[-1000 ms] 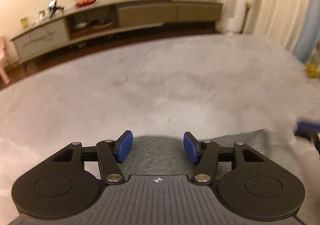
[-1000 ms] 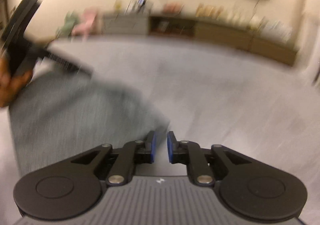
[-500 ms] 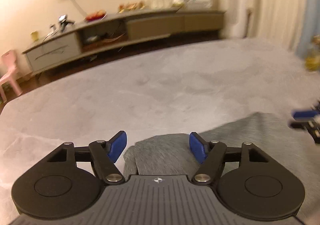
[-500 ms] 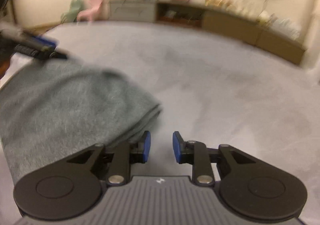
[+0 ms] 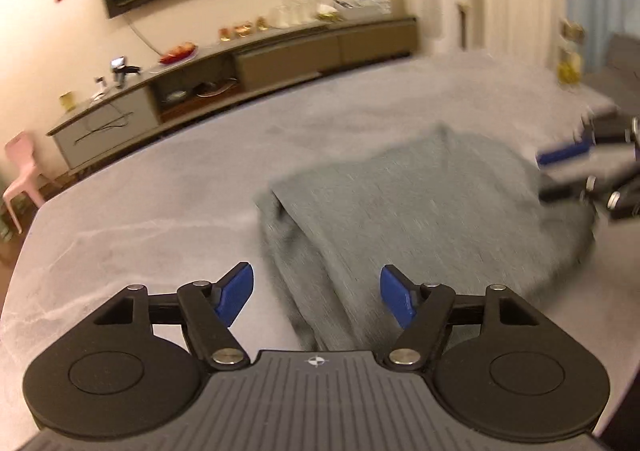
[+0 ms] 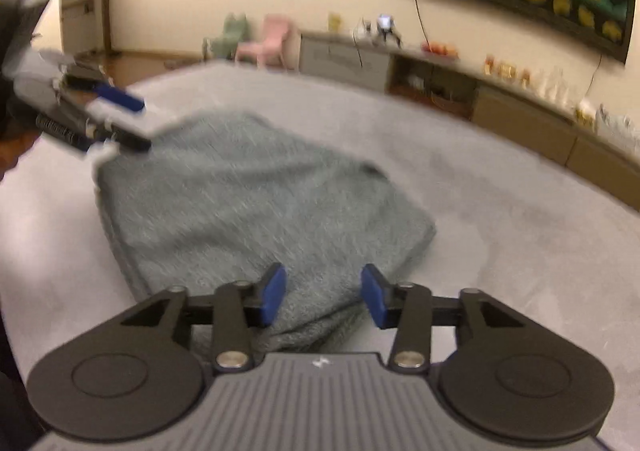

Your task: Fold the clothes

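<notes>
Since the earlier frames both grippers have drawn back and upward from the grey garment point(image 5: 420, 211): a second ago it showed only as a sliver at the bottom of the left wrist view, and now it fills the centre and right of that frame. The left gripper point(image 5: 316, 295) has its fingers spread wide with nothing between them, the gap larger than before. The right gripper point(image 6: 323, 293), nearly closed a second ago, is now released and also carries nothing; the cloth merely shows behind its fingers at lower centre. The garment lies on the grey marbled table point(image 5: 120, 227) as a compact, roughly rectangular bundle, with layered edges visible at its left side in the left wrist view and a rounded fold at its near right corner point(image 6: 424, 231) in the right wrist view. Judgement: the cloth has been let go in a folded state, and the retreat of both tools fits either a pause between folds or the end of the work on this piece; the frames do not settle which. Motion blur limits detail on the edges.
</notes>
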A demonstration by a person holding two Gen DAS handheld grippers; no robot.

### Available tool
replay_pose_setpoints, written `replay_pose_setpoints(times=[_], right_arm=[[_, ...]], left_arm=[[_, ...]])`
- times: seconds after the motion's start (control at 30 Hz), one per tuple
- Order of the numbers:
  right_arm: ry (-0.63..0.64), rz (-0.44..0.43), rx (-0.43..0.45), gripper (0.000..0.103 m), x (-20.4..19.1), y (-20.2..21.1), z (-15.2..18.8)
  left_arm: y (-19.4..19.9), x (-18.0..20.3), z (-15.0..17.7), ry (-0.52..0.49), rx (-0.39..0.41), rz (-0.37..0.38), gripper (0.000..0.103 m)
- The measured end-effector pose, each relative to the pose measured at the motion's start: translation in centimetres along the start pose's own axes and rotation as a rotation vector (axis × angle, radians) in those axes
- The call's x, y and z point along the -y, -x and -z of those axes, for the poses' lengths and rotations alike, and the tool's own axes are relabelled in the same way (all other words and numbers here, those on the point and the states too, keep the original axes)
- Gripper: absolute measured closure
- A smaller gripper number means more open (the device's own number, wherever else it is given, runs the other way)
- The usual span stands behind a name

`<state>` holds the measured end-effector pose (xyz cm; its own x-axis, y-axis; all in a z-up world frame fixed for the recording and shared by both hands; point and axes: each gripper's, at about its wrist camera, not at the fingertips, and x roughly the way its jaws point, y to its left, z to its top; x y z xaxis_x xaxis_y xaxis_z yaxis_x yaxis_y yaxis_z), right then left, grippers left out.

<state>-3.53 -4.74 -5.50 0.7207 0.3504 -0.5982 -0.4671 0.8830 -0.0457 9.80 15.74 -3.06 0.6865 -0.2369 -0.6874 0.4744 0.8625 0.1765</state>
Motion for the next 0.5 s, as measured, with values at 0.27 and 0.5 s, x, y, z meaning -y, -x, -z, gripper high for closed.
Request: replay_pose_setpoints(times=[0.27,0.5], right_arm=[[0.036,-0.036,-0.129,0.062,0.4,0.1,1.2],[0.012,-0.026,-0.089,0.055,1.4,0.3,0.7]], left_arm=[[0.7,1.5,2.6,-0.048,-0.03,0.03,0.029],[3.1,1.7,1.6,-0.048,-0.003,-0.007,0.029]])
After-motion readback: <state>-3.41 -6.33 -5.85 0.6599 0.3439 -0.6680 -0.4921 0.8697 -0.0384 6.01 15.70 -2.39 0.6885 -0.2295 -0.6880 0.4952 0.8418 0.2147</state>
